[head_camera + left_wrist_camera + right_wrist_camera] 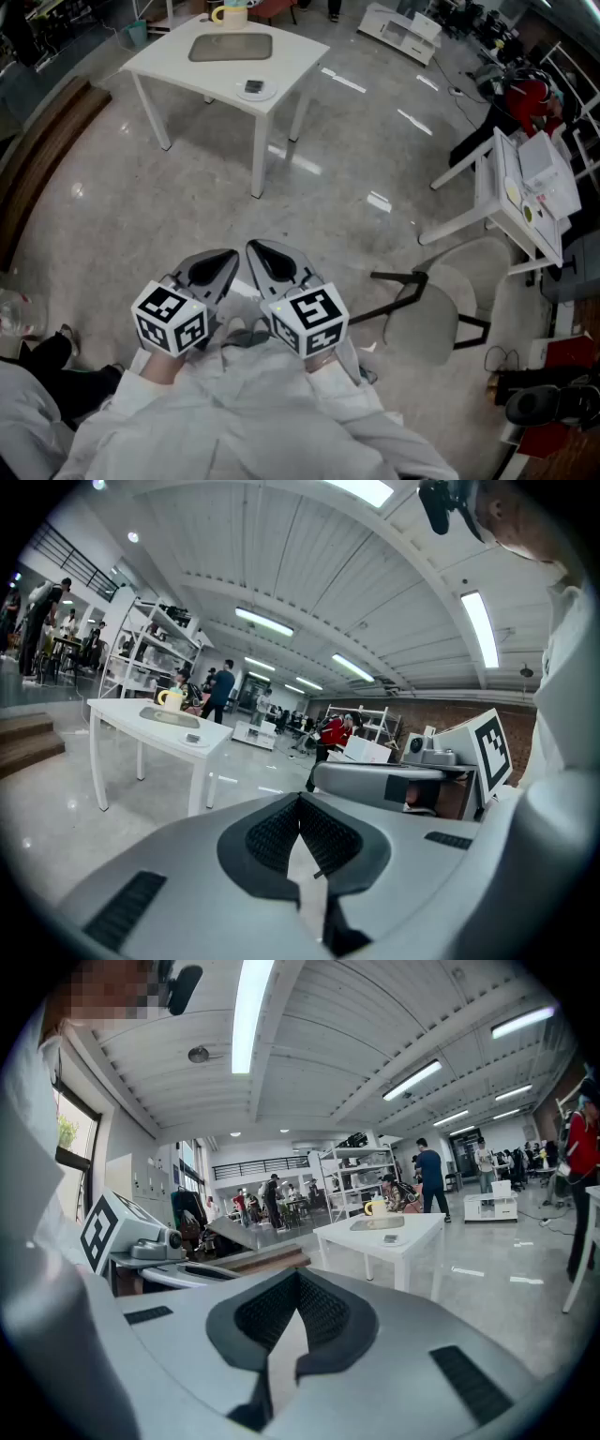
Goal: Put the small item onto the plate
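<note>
Left gripper [228,257] and right gripper [254,247]: jaws together, nothing between them, positioned at 6 o'clock. Small item [253,86] lies on plate [267,94], on white table [169,56] at 12 o'clock.

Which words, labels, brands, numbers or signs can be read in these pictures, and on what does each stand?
No text can be read.
Left gripper and right gripper: only square black-and-white markers, no letters.
Papers on the desk at right: too small to read.
</note>
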`<state>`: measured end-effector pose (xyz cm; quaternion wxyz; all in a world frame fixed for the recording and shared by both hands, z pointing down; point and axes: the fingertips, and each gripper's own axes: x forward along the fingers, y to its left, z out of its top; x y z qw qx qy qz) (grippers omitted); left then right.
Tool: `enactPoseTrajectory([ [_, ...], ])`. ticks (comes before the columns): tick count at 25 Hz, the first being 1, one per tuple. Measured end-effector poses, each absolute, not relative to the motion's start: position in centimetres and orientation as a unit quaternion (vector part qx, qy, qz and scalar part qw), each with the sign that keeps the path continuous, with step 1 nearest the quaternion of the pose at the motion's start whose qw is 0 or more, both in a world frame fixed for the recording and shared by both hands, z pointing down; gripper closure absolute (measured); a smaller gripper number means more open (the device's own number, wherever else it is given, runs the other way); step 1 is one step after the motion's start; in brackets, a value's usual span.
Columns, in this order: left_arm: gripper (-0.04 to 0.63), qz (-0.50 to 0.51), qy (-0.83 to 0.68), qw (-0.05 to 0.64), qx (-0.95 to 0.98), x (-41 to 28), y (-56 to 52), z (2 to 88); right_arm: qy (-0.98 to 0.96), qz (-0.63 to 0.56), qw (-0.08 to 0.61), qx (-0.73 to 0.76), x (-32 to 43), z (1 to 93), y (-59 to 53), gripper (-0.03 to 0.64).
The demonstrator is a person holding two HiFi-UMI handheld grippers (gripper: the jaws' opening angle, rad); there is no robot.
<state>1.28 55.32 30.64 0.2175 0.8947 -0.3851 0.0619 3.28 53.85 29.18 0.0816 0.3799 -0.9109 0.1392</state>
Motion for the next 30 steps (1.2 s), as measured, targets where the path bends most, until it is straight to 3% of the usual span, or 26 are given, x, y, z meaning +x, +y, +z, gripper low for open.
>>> enactPoseTrajectory([
  [30,0.584,0.045,-0.415,0.266,0.869,4.0,54.8,33.4,-0.905,0.160,0.100,0.380,7.7,31.9,53.1,0.601],
])
